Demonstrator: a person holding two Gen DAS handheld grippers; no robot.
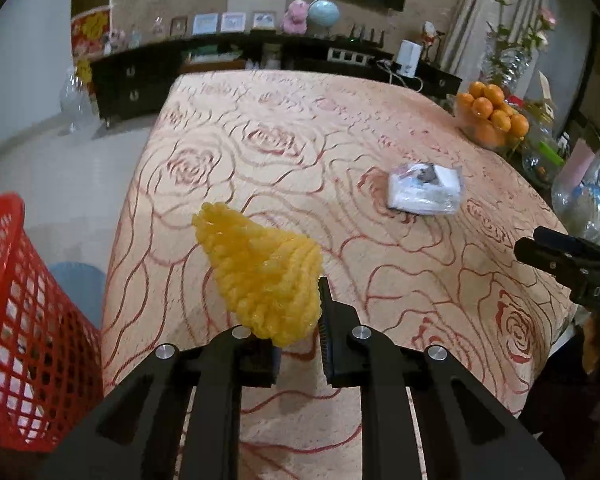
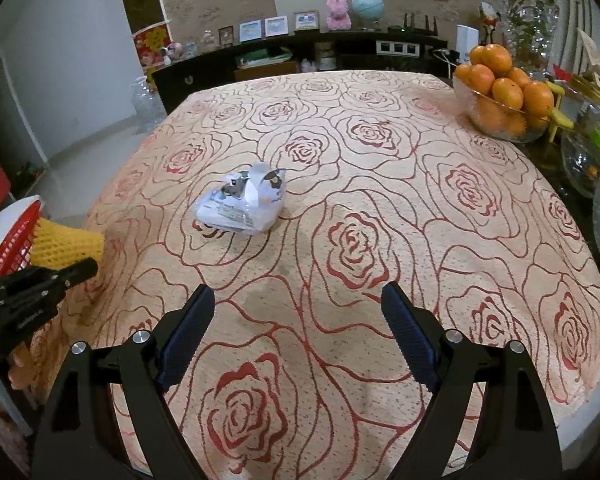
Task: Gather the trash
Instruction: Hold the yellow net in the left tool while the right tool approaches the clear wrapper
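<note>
The table (image 2: 380,240) fills most of both views and is covered by a cream cloth printed with red rose outlines. Beyond its far edge stands a dark sideboard (image 2: 300,56) carrying picture frames, a pink plush toy (image 2: 337,12) and a pale globe (image 2: 367,6).

A red mesh basket (image 1: 16,320) stands off the table's left edge, below the level of the tabletop. In the right wrist view only its rim shows at the far left.

A glass bowl of oranges (image 2: 504,96) sits at the far right corner of the table.

A crumpled white plastic wrapper (image 2: 244,204) with dark printing lies on the cloth near the table centre, apart from both grippers. In the left wrist view the same wrapper (image 1: 424,192) lies to the right of and beyond the left gripper.

The left gripper (image 1: 300,320) is clamped on a yellow foam fruit net (image 1: 260,272). The net is pinched at its near end and projects up and to the left, held above the cloth near the table's left edge. In the right wrist view the net (image 2: 66,244) appears at the left, just in front of the basket rim.

The right gripper (image 2: 298,320) hovers over the near part of the table with its fingers spread wide and nothing between them. The wrapper lies ahead of it, slightly to the left.
</note>
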